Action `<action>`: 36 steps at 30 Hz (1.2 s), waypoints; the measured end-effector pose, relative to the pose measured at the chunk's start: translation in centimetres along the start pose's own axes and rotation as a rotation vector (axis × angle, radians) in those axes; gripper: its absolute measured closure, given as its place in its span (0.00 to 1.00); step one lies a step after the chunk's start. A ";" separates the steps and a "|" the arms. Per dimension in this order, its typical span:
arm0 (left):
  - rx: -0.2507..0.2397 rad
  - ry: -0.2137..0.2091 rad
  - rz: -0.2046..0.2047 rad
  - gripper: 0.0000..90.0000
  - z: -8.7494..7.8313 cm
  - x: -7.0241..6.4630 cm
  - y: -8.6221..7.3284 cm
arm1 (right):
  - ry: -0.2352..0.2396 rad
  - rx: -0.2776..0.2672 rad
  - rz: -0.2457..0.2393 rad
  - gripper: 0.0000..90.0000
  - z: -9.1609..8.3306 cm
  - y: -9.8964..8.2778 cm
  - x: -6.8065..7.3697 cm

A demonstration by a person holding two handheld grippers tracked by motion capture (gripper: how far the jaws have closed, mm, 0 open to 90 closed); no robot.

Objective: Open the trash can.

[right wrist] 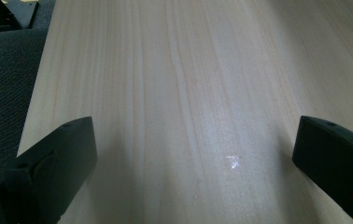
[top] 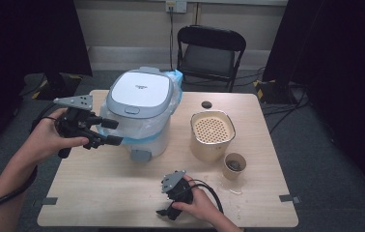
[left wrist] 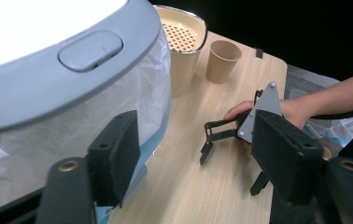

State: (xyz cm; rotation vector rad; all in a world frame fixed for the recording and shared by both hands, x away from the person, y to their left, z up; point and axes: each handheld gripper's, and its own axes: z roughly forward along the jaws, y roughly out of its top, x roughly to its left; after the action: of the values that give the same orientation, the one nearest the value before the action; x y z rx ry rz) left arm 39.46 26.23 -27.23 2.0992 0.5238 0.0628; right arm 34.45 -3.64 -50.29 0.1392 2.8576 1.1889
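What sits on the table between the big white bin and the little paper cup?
The beige container with a perforated insert stands between the white bin and the paper cup, seen in the high view.

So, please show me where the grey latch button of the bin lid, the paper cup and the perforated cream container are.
grey latch button [left wrist: 90,48], left gripper view, middle of the button's face.
paper cup [left wrist: 222,60], left gripper view, its outer wall.
perforated cream container [top: 211,147], high view, its front wall.

The right hand-held gripper [right wrist: 195,175] holds its two black jaws wide apart at the lower corners, nothing between them. A pale wood-grain counter [right wrist: 188,84] lies beyond, with a small white speck [right wrist: 232,161] at lower centre and dark grey carpet floor [right wrist: 6,79] at left.
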 end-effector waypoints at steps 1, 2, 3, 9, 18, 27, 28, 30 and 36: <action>-0.002 0.001 -0.001 0.39 0.0 0.0 0.2 | 0.000 0.000 0.003 0.00 0.0 0.0 0.0; -0.001 0.004 0.000 0.40 -0.1 0.0 0.3 | 0.001 0.000 0.003 0.00 0.0 0.0 0.0; -0.005 0.008 -0.004 0.42 -0.1 0.1 0.5 | 0.000 0.000 0.000 0.00 0.0 0.0 0.0; -0.001 0.040 -0.007 0.52 -0.3 0.3 1.5 | 0.000 0.000 0.000 0.00 0.0 0.0 0.0; -0.003 0.073 -0.006 0.61 0.0 0.8 2.7 | 0.001 0.000 0.003 0.00 0.0 0.0 0.0; 0.010 0.104 -0.001 0.71 0.5 1.2 3.9 | 0.003 0.006 0.010 0.00 0.0 0.0 0.1; 0.009 0.106 -0.004 0.73 0.5 1.2 4.0 | 0.003 0.006 0.010 0.00 0.0 0.0 0.1; 0.007 0.102 -0.006 0.75 0.7 1.3 4.1 | 0.003 0.006 0.010 0.00 0.0 0.0 0.1; 0.009 0.123 0.000 0.82 1.3 1.7 4.5 | 0.003 0.005 0.009 0.00 0.0 0.0 0.1</action>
State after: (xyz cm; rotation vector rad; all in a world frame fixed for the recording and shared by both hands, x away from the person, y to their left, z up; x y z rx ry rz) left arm 42.86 23.75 -24.50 2.1130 0.5985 0.1905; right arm 34.39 -3.67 -50.27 0.1511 2.8658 1.1839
